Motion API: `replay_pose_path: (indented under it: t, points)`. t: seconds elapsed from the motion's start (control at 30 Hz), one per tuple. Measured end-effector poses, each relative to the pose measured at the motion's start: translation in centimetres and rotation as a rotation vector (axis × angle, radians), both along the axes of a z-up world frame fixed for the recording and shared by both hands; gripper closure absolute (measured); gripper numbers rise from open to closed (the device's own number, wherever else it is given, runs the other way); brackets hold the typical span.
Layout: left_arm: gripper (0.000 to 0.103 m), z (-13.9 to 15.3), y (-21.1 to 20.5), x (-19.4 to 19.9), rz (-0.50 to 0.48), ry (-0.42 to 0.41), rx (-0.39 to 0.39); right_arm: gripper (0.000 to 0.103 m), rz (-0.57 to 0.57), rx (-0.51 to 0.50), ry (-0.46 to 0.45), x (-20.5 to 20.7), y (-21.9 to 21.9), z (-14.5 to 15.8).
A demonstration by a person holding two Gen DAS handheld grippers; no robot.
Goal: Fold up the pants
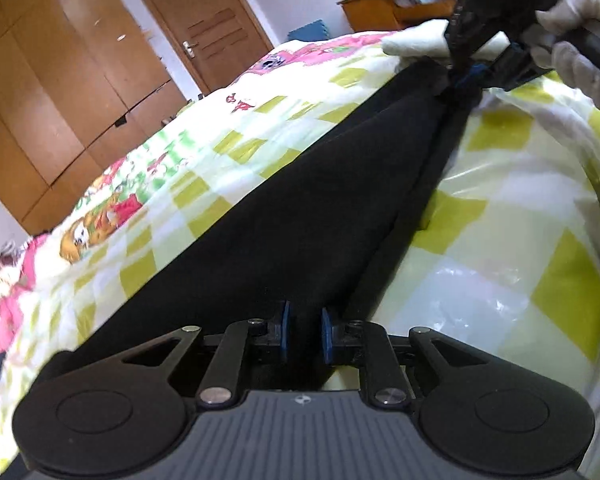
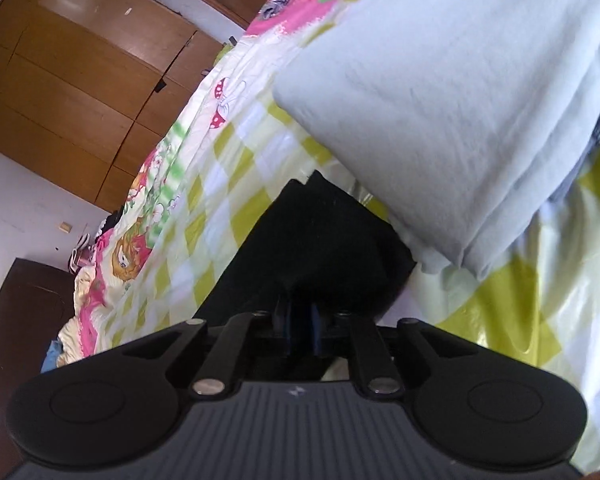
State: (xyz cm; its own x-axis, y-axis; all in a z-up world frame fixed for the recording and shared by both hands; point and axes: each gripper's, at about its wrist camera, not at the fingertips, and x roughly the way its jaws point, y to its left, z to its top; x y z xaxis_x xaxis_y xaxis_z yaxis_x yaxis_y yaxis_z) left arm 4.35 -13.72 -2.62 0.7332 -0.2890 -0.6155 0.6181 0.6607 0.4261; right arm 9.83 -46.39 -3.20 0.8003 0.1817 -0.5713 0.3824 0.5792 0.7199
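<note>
Pants point(image 1: 300, 208) taut between both clamped tools, left tool point(image 1: 305, 332), right tool point(image 2: 302, 322), quilt point(image 1: 500, 248) beside.

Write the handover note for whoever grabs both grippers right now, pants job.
Left gripper: shut on the black pants, near end.
Right gripper: shut on the pants' far end, held by a gloved hand.
Pants lie stretched in a long narrow strip across the checked bedspread; a pale folded cloth sits just beyond the far end.
Done: apparently folded lengthwise.
Left: probably bring one end over the other, then release.
</note>
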Motion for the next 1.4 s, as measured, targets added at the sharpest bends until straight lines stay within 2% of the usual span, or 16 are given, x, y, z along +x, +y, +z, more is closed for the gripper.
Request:
replay_pose_path:
  t: [0.03,0.1,0.13,0.17,0.2,0.23,0.43,0.47,0.53,0.6,0.67,0.77,0.87,0.97,1.23,1.4]
  points:
    - [0.070,0.1,-0.1,0.0,-0.001,0.000,0.002,0.082,-0.008,0.016,-0.003,0.1,-0.2,0.0]
    - [0.070,0.1,-0.1,0.0,-0.001,0.001,0.006,0.068,-0.016,0.048,-0.020,0.4,-0.6,-0.2]
    - [0.070,0.1,-0.2,0.1,0.000,0.003,0.007,0.067,-0.028,0.062,-0.029,0.4,-1.0,-0.3]
    - [0.070,0.1,-0.2,0.2,0.000,0.006,0.007,0.071,-0.032,0.068,-0.034,0.8,-1.2,-0.1]
    - [0.070,0.1,-0.3,0.2,0.000,0.008,0.008,0.093,-0.025,0.067,-0.047,1.2,-1.2,0.3]
    - [0.070,0.2,-0.3,0.2,-0.001,0.005,0.010,0.097,-0.009,0.069,-0.067,1.7,-1.2,1.0]
    - [0.070,1.7,0.3,-0.2,-0.012,-0.032,-0.017,0.097,0.059,0.021,-0.287,1.1,-0.2,7.4]
    - [0.070,1.7,0.5,-0.3,-0.014,-0.032,-0.022,0.097,0.059,-0.005,-0.275,0.8,-0.1,7.2]
    - [0.070,1.4,0.5,-0.3,-0.014,-0.013,-0.027,0.097,0.033,-0.041,-0.170,0.5,-0.5,4.9]
    - [0.070,0.9,0.5,-0.4,-0.016,0.006,-0.025,0.097,0.018,0.011,-0.026,0.4,-1.5,1.3]
    - [0.070,0.7,0.6,-0.8,-0.026,0.011,-0.023,0.093,-0.017,0.056,0.022,-0.6,-1.8,-0.6]
    - [0.070,1.0,0.8,-1.1,-0.032,0.007,-0.026,0.089,-0.047,0.093,-0.005,-2.0,-1.9,-0.8]
    - [0.070,1.3,1.0,-0.9,-0.022,0.006,-0.038,0.068,-0.077,0.080,0.000,-2.2,-2.0,-0.5]
    - [0.070,1.4,1.0,-0.7,-0.014,-0.002,-0.042,0.059,-0.082,0.078,-0.015,-2.5,-1.7,-0.6]
    - [0.070,1.3,0.7,-1.1,-0.030,0.007,-0.050,0.056,-0.111,0.091,-0.010,-1.2,-1.5,-1.2]
    - [0.070,1.4,0.9,-0.5,-0.018,-0.007,-0.076,0.046,-0.077,0.110,-0.032,-3.6,-1.0,-1.1]
